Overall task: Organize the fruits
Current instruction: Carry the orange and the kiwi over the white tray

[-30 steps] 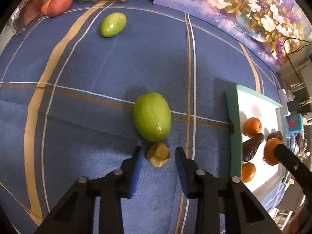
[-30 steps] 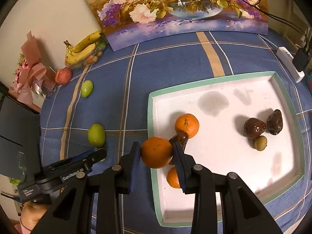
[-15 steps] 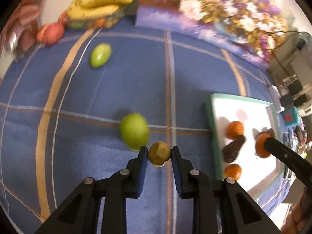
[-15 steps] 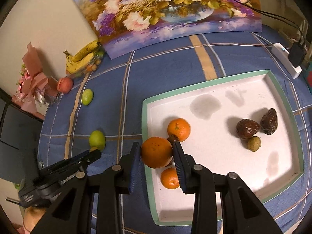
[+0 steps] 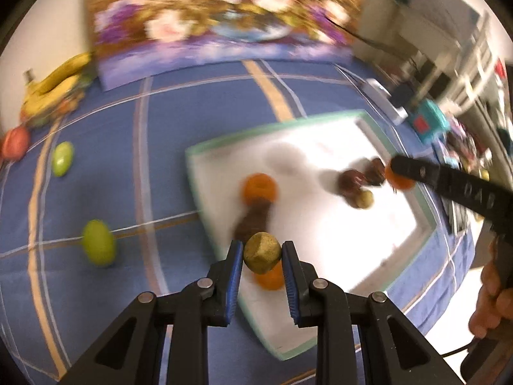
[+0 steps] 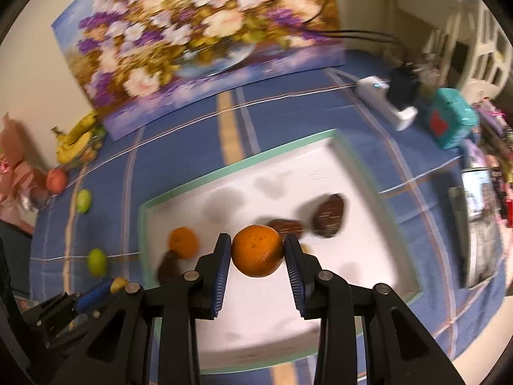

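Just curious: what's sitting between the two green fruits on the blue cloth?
Nothing: bare blue checked cloth separates the far green fruit from the near one, seen in the right wrist view.

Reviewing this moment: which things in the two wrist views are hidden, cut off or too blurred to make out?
- Left wrist view: an orange fruit on the tray is mostly hidden by the small brown fruit in the left gripper.
- Left wrist view: the dark fruit is smeared by motion blur.
- Right wrist view: a small fruit is nearly covered by the right gripper holding the orange.

Blue plaid tablecloth (image 6: 179,147): white tray (image 6: 359,173), green fruits (image 6: 97,261), bananas (image 6: 75,142).
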Demonstrator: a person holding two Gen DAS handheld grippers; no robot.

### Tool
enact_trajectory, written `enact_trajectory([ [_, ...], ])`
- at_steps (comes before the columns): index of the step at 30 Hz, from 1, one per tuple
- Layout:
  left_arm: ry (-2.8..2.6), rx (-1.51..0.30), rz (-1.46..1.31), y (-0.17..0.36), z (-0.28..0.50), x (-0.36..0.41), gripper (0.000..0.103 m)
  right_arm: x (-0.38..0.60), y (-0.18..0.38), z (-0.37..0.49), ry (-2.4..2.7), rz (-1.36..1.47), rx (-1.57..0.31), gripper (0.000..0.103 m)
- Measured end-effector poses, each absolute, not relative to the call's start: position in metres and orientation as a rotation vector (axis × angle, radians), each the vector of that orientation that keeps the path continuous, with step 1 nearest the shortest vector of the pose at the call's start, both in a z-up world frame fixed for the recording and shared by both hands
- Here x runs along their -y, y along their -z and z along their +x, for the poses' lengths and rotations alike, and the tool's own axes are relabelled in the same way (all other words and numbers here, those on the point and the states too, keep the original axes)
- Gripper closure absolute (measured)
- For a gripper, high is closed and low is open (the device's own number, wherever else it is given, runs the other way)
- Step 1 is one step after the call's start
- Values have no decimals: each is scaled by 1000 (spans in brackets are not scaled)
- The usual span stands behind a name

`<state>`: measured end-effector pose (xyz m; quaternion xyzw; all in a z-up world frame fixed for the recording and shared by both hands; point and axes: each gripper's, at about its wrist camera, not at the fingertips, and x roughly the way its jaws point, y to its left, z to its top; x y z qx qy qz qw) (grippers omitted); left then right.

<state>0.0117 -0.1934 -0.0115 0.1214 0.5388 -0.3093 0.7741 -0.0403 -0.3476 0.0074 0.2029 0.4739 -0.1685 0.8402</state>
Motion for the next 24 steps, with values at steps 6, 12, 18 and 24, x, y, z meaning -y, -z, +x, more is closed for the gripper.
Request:
enact_trajectory([
  [6,683,-1184,396,35,-5,236,76,375,2,-54,437,412,-1021,67],
  [12,651,-1221,451,52,1,259,76,392,30,-59,440,441,-1084,67],
  [18,606,-1250,482,64,10,266,76,400,37,-54,421,422,-1094,67],
  [24,586,-1254,484,67,14,267,76,406,36,-53,412,422,-1084,67],
])
